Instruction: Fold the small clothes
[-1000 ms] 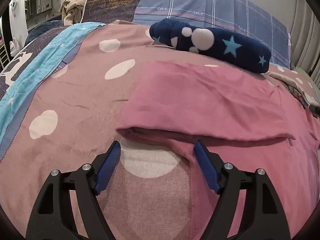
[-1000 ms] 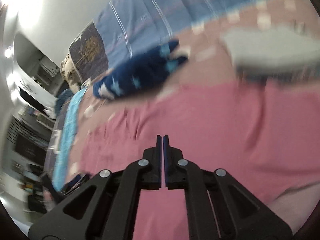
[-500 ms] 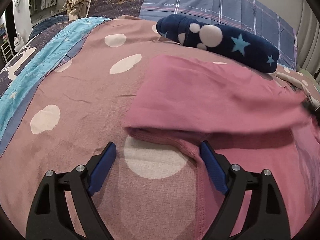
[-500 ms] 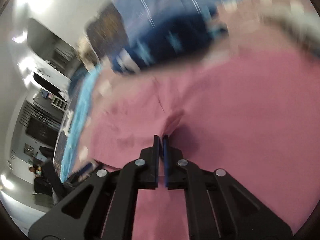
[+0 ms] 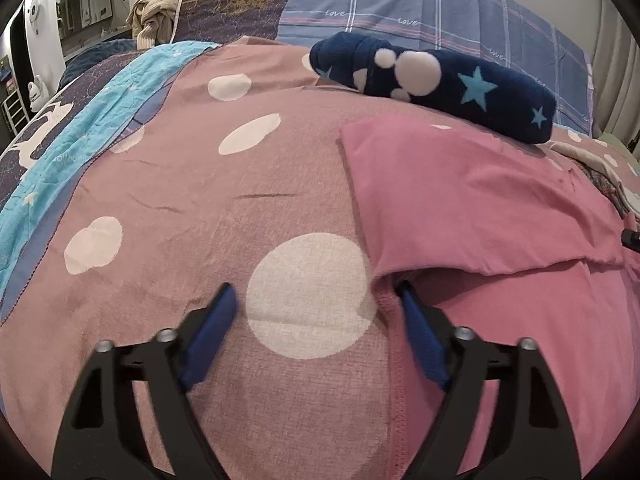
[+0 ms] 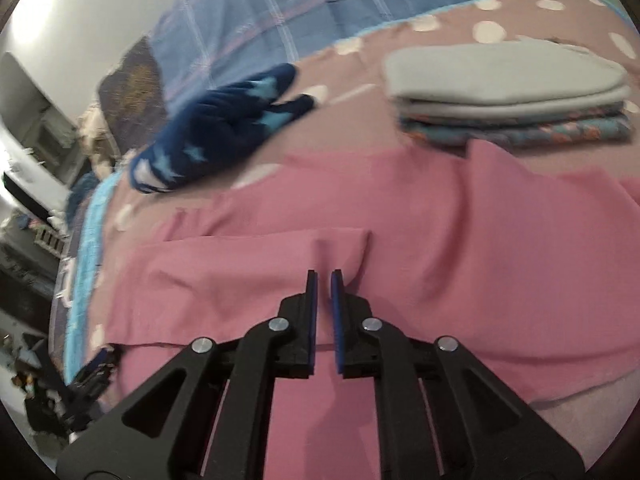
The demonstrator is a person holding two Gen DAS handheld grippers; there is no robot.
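Pink garment (image 6: 420,240) lies half-folded ahead of both tongs: left gripper (image 5: 314,300) wide but closing on nothing, right gripper (image 6: 324,276) narrow, opening, empty. Folded stack (image 6: 508,96) beyond; more folds remain.

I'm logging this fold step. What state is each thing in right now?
Pink garment: partly folded, one flap laid over the rest, flat on the bedspread.
Left gripper: fingers wide and closing, nothing pinched, at the garment's edge.
Right gripper: fingers narrowly apart and opening, nothing gripped, over the flap.
Navy star garment: bunched, unfolded.
Stack: folded, piled neatly.
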